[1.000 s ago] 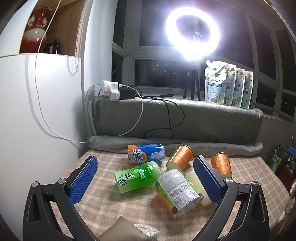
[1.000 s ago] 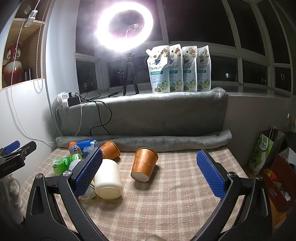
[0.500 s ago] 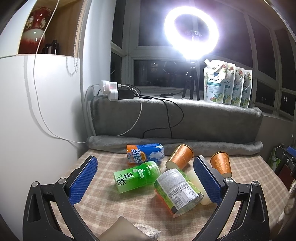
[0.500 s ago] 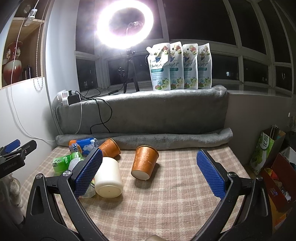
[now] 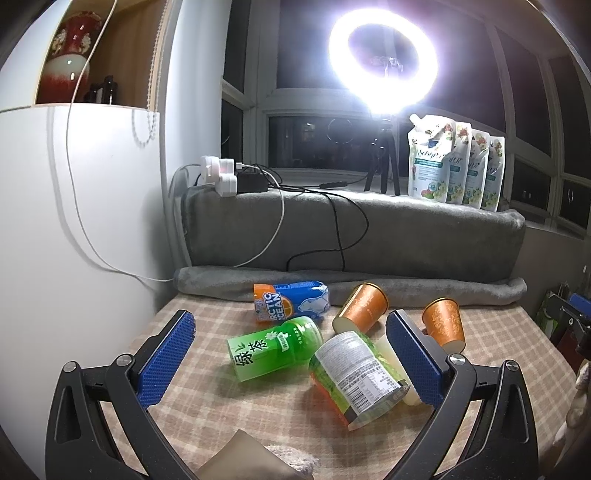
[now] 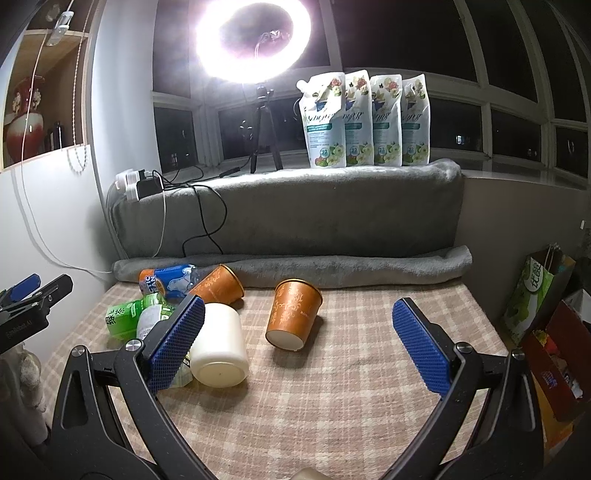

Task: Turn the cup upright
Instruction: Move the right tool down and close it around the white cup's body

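Both our grippers, left (image 5: pixel 291 354) and right (image 6: pixel 297 341), gape empty. The orange cup (image 6: pixel 293 314) lies tipped at twelve o'clock. A careless approach may roll it into the cream cup (image 6: pixel 219 345) at ten.

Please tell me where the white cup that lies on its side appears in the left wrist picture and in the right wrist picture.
Left wrist: the white cup is lower right, mostly hidden behind the left gripper's right finger and the labelled bottle.
Right wrist: it lies lower left, base toward the camera, beside the right gripper's left finger.
Shared landmark: the ring light.
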Demonstrator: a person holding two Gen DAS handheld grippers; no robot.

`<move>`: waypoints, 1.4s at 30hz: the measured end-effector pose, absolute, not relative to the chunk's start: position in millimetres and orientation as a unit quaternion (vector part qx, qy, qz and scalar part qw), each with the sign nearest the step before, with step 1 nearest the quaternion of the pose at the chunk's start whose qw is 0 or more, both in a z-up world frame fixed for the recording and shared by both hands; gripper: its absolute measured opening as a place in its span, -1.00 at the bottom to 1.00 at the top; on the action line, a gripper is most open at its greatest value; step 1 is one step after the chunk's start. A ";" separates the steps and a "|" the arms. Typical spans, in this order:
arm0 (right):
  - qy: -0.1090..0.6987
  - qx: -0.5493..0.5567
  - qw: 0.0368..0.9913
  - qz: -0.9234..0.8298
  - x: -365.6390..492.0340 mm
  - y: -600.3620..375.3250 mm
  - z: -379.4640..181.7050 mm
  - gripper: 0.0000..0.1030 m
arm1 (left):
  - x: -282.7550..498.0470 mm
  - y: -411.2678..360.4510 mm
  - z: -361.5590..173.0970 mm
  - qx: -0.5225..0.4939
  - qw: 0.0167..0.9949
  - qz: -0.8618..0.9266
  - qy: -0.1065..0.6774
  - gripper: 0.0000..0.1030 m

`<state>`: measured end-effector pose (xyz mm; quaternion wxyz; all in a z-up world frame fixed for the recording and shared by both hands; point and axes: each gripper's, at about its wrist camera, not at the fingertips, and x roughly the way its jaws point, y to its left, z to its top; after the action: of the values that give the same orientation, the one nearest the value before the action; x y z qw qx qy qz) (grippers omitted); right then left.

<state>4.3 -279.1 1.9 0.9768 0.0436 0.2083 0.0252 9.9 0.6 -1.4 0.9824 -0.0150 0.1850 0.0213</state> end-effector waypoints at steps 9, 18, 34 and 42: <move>0.249 0.044 0.965 0.068 26.8 -271.5 -9.5 1.00 | 8.5 8.5 -6.0 -0.017 0.981 0.026 0.192 0.99; 0.337 0.030 0.927 0.160 80.9 -239.3 -33.4 1.00 | 2.6 26.5 -20.5 -0.026 0.974 0.036 0.221 0.99; 0.487 0.093 0.833 0.246 159.9 -214.2 -78.5 0.59 | -5.9 41.5 -37.3 -0.035 0.965 0.032 0.257 0.99; 0.530 0.100 0.796 0.273 178.7 -205.5 -94.0 0.53 | -7.7 39.7 -42.1 -0.037 0.962 0.018 0.270 0.99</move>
<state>178.7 -205.5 -94.0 0.7964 0.1005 0.5301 0.2734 -7.7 39.7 -42.1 0.9620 -0.0372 0.2700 0.0184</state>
